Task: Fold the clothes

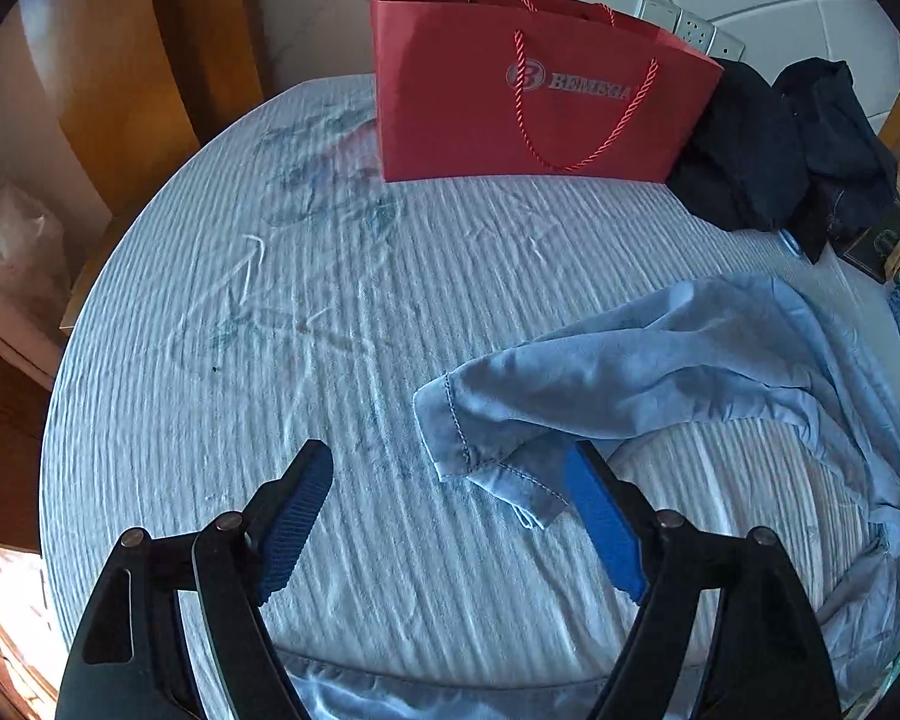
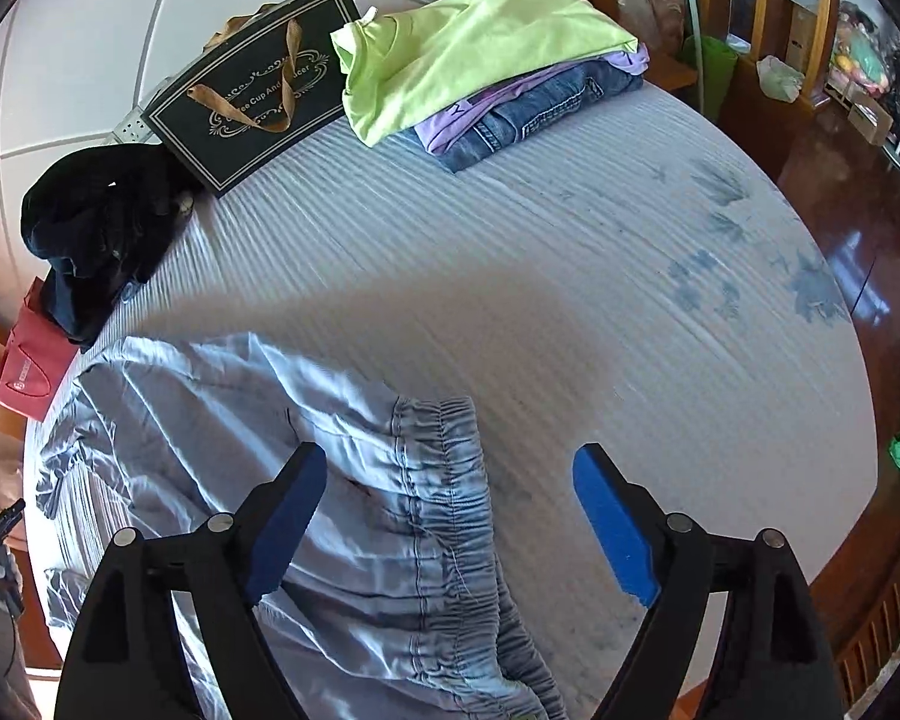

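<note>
Light blue trousers (image 1: 678,360) lie crumpled on the striped bed. In the left wrist view a leg hem (image 1: 498,462) rests just ahead of my open left gripper (image 1: 450,462), touching its right finger (image 1: 600,516). In the right wrist view the elastic waistband (image 2: 444,480) lies between the fingers of my open right gripper (image 2: 450,462), with the trousers (image 2: 222,408) spreading to the left. Neither gripper holds anything.
A red paper bag (image 1: 510,96) and dark clothes (image 1: 774,144) sit at the bed's far edge. A black gift bag (image 2: 258,90) and a stack of folded clothes topped by a lime shirt (image 2: 462,48) lie at the back. Wooden floor (image 2: 858,228) lies right of the bed.
</note>
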`<control>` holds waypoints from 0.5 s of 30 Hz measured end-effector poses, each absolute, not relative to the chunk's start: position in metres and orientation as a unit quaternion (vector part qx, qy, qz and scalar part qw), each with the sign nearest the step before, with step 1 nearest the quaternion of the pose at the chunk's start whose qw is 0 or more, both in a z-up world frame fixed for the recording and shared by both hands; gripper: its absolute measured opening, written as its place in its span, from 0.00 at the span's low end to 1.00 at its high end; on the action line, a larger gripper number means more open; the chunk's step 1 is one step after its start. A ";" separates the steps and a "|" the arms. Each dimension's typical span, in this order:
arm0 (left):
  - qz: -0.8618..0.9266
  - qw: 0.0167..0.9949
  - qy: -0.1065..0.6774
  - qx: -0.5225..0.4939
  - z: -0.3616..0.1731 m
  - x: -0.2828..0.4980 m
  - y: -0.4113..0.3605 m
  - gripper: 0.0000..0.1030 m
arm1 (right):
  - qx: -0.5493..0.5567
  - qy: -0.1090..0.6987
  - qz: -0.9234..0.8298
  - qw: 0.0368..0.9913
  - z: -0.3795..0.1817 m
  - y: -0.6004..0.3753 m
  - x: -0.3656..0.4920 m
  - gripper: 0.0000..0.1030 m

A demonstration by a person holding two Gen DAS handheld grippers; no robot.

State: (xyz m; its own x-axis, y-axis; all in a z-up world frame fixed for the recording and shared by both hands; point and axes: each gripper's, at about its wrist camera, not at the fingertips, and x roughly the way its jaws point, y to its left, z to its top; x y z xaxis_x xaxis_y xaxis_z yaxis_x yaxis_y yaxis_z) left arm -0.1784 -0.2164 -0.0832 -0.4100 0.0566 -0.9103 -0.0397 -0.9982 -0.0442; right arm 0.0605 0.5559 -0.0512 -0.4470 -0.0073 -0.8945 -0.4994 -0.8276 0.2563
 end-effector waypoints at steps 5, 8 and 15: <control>0.829 0.031 -0.001 -0.559 -0.113 -0.192 -0.205 0.80 | -0.505 0.292 0.801 0.138 -0.069 0.570 0.045 0.88; 0.819 0.036 0.000 -0.573 -0.127 -0.197 -0.195 0.80 | -0.523 0.318 0.783 0.108 -0.088 0.565 0.034 0.90; 0.839 -0.014 0.014 -0.544 -0.111 -0.203 -0.180 0.15 | -0.599 0.175 0.771 0.130 -0.107 0.514 -0.010 0.35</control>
State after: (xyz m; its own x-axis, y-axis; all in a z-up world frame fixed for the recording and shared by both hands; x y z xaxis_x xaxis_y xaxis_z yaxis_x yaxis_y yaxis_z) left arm -0.2034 -0.1799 -0.1106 -0.4086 -0.0385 -0.9119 0.0081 -0.9992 0.0386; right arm -0.0105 0.5144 -0.1075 -0.2493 -0.0097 -0.9684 -0.4106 -0.9046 0.1147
